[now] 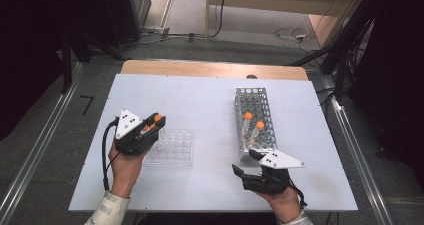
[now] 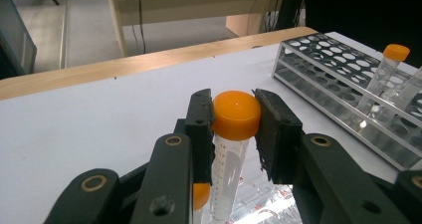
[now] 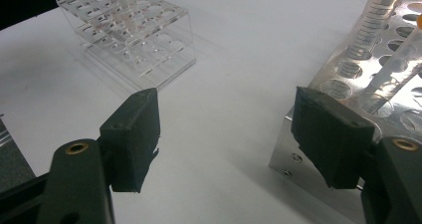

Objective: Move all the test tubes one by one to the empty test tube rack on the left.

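Observation:
My left gripper [image 1: 154, 123] hangs over the left end of a clear plastic tube rack [image 1: 172, 149] and is shut on the orange cap of a clear tube [image 2: 236, 115], which hangs upright between the pads. A second orange cap [image 2: 200, 194] shows low down beside that tube. Right of centre stands a metal mesh rack [image 1: 256, 101] with two orange-capped tubes [image 1: 248, 116] [image 1: 260, 126] leaning in it. Just below the rack's near end my right gripper [image 1: 244, 161] is open with nothing in it. In the right gripper view the jaws stand wide apart, the right pad [image 3: 328, 134] close to the metal rack's corner [image 3: 293, 159].
The white tabletop [image 1: 200, 100] has a wooden strip [image 1: 210, 69] along its far edge. Beyond it are grey floor and loose cables [image 1: 292, 34]. Metal rails [image 1: 350, 135] run along both sides of the table. Dark equipment stands at the far left and right.

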Tool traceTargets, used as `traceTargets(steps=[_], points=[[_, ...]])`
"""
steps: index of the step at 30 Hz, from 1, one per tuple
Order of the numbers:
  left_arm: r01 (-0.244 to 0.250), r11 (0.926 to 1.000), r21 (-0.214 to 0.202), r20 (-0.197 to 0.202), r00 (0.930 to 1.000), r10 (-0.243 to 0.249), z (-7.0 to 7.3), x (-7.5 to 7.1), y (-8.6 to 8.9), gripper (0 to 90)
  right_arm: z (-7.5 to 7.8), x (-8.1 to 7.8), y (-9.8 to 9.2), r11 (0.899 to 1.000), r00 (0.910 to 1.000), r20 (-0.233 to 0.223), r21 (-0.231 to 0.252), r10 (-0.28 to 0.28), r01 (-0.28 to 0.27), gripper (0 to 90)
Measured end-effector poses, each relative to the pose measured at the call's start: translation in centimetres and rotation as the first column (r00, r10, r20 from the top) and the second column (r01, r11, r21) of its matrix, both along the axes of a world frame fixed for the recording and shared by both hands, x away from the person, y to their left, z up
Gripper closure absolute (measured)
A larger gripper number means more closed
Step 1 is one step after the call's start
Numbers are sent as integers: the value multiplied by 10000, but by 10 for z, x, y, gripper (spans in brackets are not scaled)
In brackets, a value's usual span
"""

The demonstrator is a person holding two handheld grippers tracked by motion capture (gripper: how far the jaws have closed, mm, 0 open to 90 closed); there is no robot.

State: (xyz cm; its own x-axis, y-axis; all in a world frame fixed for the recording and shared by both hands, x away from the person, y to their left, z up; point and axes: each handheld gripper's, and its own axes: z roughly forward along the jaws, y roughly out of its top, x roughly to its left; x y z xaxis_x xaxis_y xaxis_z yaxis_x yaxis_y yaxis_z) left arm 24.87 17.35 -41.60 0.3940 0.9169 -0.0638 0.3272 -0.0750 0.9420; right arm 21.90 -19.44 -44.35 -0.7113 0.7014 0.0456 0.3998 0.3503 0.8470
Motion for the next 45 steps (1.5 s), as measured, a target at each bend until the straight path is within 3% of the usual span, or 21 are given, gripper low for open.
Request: traceTargets(steps=[15,27,34,40,42,45], points=[[121,9999,-12,-19,9999,-121,-1,0,0,678,-1,0,1,10000,10000,-20,-25,7,-7,258],[138,9997,-220,64,9999,-137,0,-2,0,614,-1,1,0,10000,10000,-1,0,-21,21,258],[156,9996,-238,88,9998,-153,3,-4,-1,544,-1,3,-3,9997,9998,6,39,-221,221,262],[161,9987,-475,-113,9998,-167,5,-4,-4,360,0,5,-7,9991,9991,37,108,-415,414,263],[224,9974,-685,-158,9996,-235,6,-5,-5,319,0,5,-7,9989,9989,57,109,-459,459,263],[339,9972,-664,-158,9993,-350,8,-6,-6,285,-1,6,-8,9986,9986,110,113,-518,516,263]])
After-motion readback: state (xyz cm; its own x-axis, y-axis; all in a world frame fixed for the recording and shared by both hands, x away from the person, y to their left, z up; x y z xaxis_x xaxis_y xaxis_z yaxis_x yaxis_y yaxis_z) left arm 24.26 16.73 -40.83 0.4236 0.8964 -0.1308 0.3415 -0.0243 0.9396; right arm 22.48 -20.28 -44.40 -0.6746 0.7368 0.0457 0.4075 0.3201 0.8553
